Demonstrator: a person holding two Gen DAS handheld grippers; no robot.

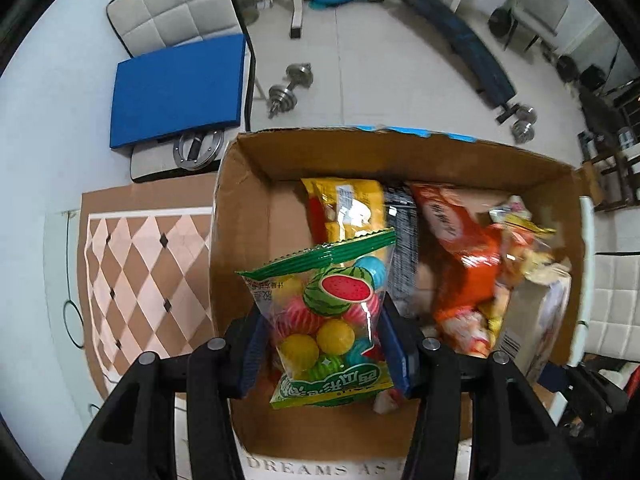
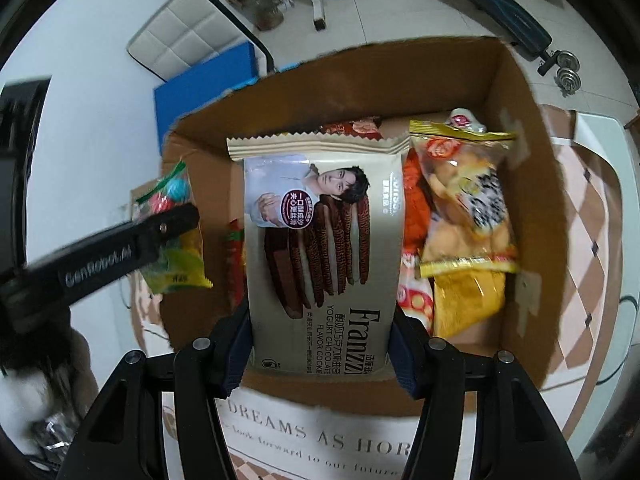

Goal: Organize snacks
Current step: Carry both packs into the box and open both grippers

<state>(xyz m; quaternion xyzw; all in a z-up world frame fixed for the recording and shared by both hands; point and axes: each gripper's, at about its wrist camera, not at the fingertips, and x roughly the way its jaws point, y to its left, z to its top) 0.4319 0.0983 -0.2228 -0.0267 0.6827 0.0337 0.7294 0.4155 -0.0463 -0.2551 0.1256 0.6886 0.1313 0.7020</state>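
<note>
Clamping a clear plastic bag of coloured gum balls with a green watermelon-print header (image 1: 332,320), the left gripper (image 1: 320,344) has both blue-padded fingers (image 1: 250,360) pressed against the bag's sides, and the bag hangs over the near left part of the open brown cardboard box (image 1: 240,208). Inside that box, toward 12 o'clock from the bag, lies a yellow snack packet (image 1: 348,204), with a dark striped packet (image 1: 402,248) just beside it at 1 o'clock and an orange-red crinkled packet (image 1: 468,264) further round at 2 o'clock. A blue foam pad (image 1: 180,88) sits on a grey cushioned chair at 10 o'clock, well apart from the box.

The right gripper (image 2: 320,344) is closed on a beige Franzzi yogurt chocolate cookie packet (image 2: 320,248), fingers tight on the lower edges (the printing reads sideways), and the packet is held above the middle of the same box (image 2: 532,208). At 2 o'clock from it rests a clear yellow-trimmed bag of golden snacks (image 2: 468,208), touching an orange packet (image 2: 414,200) between the two. At 9 o'clock the left gripper's black arm (image 2: 120,248) crosses the view with the gum-ball bag (image 2: 176,240) at the box's left wall; whether it is inside or just outside that wall I cannot tell from this side.
</note>
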